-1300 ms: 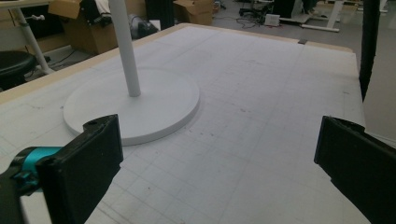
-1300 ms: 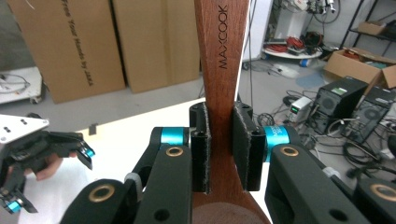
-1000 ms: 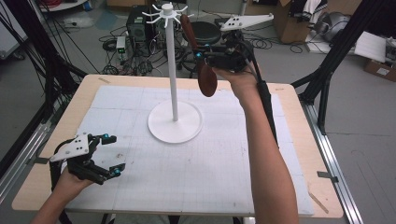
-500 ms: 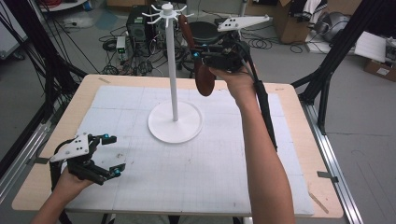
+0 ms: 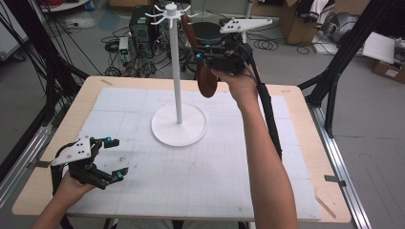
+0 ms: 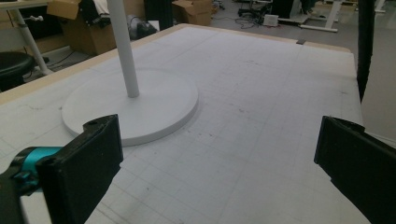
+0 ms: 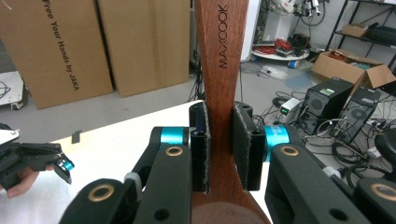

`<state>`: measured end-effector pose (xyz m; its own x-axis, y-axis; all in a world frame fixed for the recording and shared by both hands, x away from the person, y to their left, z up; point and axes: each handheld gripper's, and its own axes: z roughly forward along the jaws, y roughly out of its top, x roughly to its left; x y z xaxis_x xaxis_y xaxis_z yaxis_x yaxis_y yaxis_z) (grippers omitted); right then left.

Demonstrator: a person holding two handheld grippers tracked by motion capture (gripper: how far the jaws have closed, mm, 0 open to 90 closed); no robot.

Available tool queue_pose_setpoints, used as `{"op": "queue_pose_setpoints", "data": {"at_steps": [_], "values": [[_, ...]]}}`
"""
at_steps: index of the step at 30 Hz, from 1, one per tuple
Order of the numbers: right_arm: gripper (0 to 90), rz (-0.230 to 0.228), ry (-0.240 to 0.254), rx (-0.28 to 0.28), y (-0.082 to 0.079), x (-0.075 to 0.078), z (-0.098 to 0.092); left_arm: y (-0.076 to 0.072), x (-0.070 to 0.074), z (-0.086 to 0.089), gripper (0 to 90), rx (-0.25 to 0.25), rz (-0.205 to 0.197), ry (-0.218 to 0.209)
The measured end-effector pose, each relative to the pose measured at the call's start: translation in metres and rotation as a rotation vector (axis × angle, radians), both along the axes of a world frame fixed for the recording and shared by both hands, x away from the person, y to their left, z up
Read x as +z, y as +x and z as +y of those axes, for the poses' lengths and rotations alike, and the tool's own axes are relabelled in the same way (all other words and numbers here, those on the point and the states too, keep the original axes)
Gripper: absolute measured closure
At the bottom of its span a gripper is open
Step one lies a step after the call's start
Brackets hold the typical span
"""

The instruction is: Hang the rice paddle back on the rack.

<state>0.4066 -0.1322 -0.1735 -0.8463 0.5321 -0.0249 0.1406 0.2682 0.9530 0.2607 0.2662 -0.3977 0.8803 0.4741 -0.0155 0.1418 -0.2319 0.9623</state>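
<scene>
Cardboard boxes, computer towers and loose cables crowd the floor behind a pale wooden surface [image 5: 305, 143] covered by a white gridded mat [image 5: 191, 176]. Raised above its far edge, the right gripper [image 5: 206, 63] pinches a dark wooden spoon [image 5: 206, 81]: in the right gripper view both pads [image 7: 201, 144] press flat on the narrow neck of that spoon [image 7: 223, 60], whose handle, stamped MAXCOOK, rises between them while the bowl hangs below. Just beside this gripper, toward the person's left, stands a white rack [image 5: 174, 67] with short hooks at its top and a round base on the mat; the handle's upper end reaches near those hooks. Well apart, at the near left corner, the left gripper [image 5: 114, 157] hovers low with jaws spread wide and nothing between them, its own view facing the rack's base [image 6: 135, 107].
</scene>
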Motion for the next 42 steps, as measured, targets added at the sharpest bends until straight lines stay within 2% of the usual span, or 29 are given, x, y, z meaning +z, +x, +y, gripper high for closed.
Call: {"op": "queue_pose_setpoints", "data": {"at_steps": [6, 11, 14, 16, 18, 22, 27, 33, 35, 40, 41, 42], "values": [[78.5, -0.006, 0.014, -0.008, 0.001, -0.003, -0.001, 0.0, 0.0, 0.0, 1.7, -0.001, 0.003, 0.0], [76.7, -0.015, 0.005, -0.02, 0.001, -0.004, 0.0, 0.0, 0.0, 0.0, 1.7, -0.002, 0.002, 0.001], [65.8, -0.022, 0.014, -0.037, 0.002, -0.004, 0.001, 0.0, 0.0, 0.0, 1.7, -0.002, 0.003, 0.0], [58.1, -0.039, -0.011, -0.057, 0.001, -0.004, 0.003, 0.0, 0.0, 0.0, 1.7, -0.004, 0.002, 0.0], [56.8, -0.072, -0.032, -0.081, -0.002, -0.005, 0.004, 0.0, 0.0, 0.0, 1.7, -0.004, 0.002, 0.001], [50.7, -0.049, -0.017, -0.056, -0.002, -0.01, 0.002, -0.001, 0.0, -0.001, 1.7, -0.003, 0.004, -0.001], [42.0, 0.009, -0.004, 0.008, -0.002, -0.016, 0.002, 0.0, 0.0, 0.0, 1.7, -0.002, 0.001, -0.001], [32.8, 0.009, 0.043, 0.103, -0.011, -0.017, 0.006, -0.001, 0.0, 0.0, 1.7, -0.004, 0.002, 0.0], [25.4, 0.022, 0.058, 0.129, -0.013, -0.02, 0.006, 0.0, 0.0, 0.0, 1.7, -0.004, 0.002, -0.002], [6.6, 0.048, 0.073, 0.131, -0.015, -0.028, 0.006, 0.0, 0.0, 0.0, 1.7, -0.002, 0.004, -0.004], [0.3, 0.054, 0.075, 0.128, -0.015, -0.03, 0.005, 0.0, 0.0, 0.0, 1.7, -0.005, 0.004, -0.003], [0.3, 0.06, 0.074, 0.129, -0.016, -0.031, 0.005, 0.0, 0.0, -0.001, 1.7, -0.004, 0.004, -0.003]]}}
